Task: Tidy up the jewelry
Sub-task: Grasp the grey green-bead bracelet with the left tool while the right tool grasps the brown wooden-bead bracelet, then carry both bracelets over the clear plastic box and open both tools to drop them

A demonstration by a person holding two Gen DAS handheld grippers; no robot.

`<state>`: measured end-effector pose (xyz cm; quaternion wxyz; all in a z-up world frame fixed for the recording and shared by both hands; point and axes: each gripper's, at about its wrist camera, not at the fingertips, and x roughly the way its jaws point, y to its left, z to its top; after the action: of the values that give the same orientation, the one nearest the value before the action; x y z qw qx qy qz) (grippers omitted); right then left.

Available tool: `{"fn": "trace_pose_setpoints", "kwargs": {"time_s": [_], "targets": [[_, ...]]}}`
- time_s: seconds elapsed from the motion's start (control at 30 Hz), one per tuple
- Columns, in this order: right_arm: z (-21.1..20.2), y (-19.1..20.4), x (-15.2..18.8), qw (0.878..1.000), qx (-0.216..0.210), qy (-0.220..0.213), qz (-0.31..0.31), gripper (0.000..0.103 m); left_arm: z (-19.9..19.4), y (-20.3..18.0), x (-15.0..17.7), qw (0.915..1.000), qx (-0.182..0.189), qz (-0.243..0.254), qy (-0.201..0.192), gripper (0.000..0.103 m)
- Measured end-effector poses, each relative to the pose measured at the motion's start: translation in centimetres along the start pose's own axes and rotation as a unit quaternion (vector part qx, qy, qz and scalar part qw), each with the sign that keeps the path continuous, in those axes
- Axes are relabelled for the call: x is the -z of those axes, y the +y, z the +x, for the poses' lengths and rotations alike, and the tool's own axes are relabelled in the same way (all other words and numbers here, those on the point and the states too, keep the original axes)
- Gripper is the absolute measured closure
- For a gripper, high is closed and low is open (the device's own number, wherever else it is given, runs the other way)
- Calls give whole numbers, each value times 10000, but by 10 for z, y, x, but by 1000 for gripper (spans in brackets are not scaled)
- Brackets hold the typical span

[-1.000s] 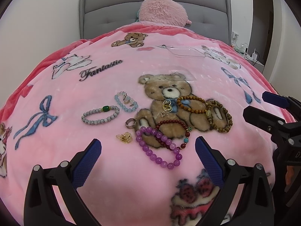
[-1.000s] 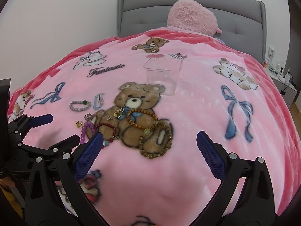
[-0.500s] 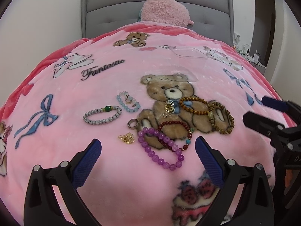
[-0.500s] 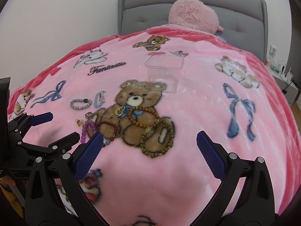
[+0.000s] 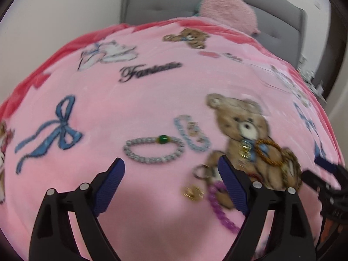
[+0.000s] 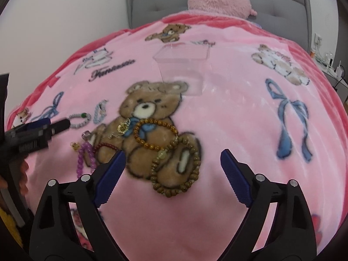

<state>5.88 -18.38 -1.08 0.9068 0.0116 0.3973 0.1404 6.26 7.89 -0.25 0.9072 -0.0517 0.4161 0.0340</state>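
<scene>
Two grippers hang over the pink blanket, both empty: we find the left gripper and the right gripper each with jaws set wide, having just closed in a little, and nothing between the pads of either. We judge the step in hand to be the approach to a first pick — no piece is lifted, and the clear container at twelve o'clock of the printed bear in the right view appears empty. The jewelry lies loose on and beside that bear. We count six bead bracelets: grey-white bracelet with a green bead, pale blue bracelet, purple bracelet, dark red bracelet, amber bracelet and brown bracelet. Smaller pieces number at least three — a silver ring, a gold trinket and a gold piece at the bear's bow; blur in the left view prevents a firmer count. The grey-white bracelet sits at twelve o'clock of the left gripper, the brown at about twelve of the right. The next move, in our judgement, calls for lowering one gripper astride a bracelet's strand and closing without snagging its neighbours, several of which overlap.
</scene>
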Motion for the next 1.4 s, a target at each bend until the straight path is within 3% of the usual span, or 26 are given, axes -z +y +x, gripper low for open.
{"fn": "trace_pose_setpoints", "kwargs": {"time_s": [0.2, 0.3, 0.5, 0.63, 0.7, 0.73, 1.0, 1.13, 1.2, 1.4], "targets": [[22, -8, -6, 9996, 201, 183, 96, 19, 18, 17, -6, 9995, -120, -261, 119, 17], [34, -11, -7, 9990, 232, 361, 143, 29, 29, 22, -8, 9991, -197, -330, 196, 18], [42, -12, -4, 9982, 394, 441, 93, 29, 49, 30, -8, 9973, -235, -509, 477, 21], [45, -10, -1, 9976, 479, 505, -16, 37, 56, 29, -6, 9971, -300, -505, 485, 22], [45, -10, 0, 9975, 511, 487, -63, 42, 56, 30, -5, 9971, -345, -520, 437, 29], [45, -10, 0, 9974, 537, 472, -110, 47, 57, 30, -4, 9969, -435, -489, 434, 40], [42, -1, 1, 9971, 547, 402, -355, 71, 54, 34, -3, 9974, -451, -462, 304, 65], [39, -5, 0, 9979, 465, 367, -247, 89, 51, 37, -3, 9974, -409, -539, 239, 86], [39, -8, 0, 9979, 495, 384, -169, 94, 50, 39, -2, 9974, -349, -595, 220, 90], [36, -22, -1, 9987, 250, 345, 295, 94, 46, 42, -2, 9972, -257, -689, 132, 95]]}}
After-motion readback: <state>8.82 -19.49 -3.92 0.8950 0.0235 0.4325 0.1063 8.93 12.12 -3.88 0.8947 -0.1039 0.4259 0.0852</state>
